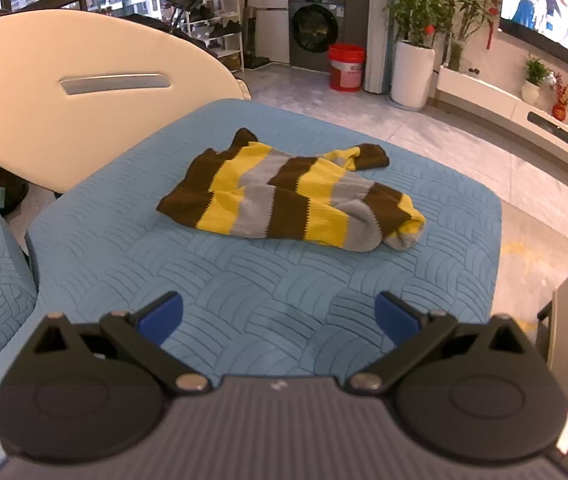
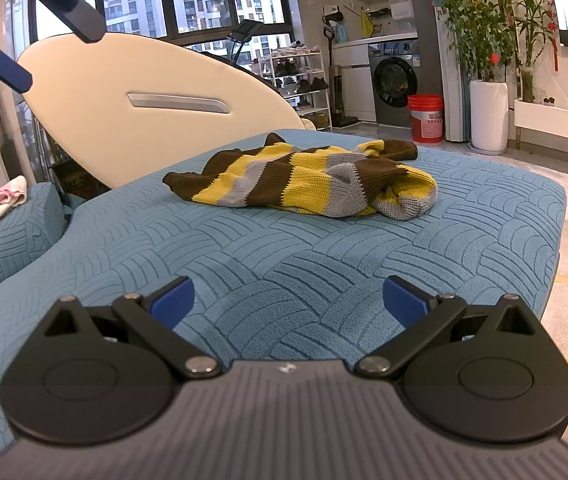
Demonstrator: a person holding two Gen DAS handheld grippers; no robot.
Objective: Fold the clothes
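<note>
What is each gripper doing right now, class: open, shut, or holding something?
Left gripper: open, holding nothing.
Right gripper: open, holding nothing; striped sweater lies untouched ahead.

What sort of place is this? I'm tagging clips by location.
Probably a home living room with a laundry nook: a washing machine, a shoe rack, potted plants and a big screen.

Bare blue cushion [image 1: 268,280] lies open before the crumpled sweater [image 1: 291,196]; nothing blocks.
</note>
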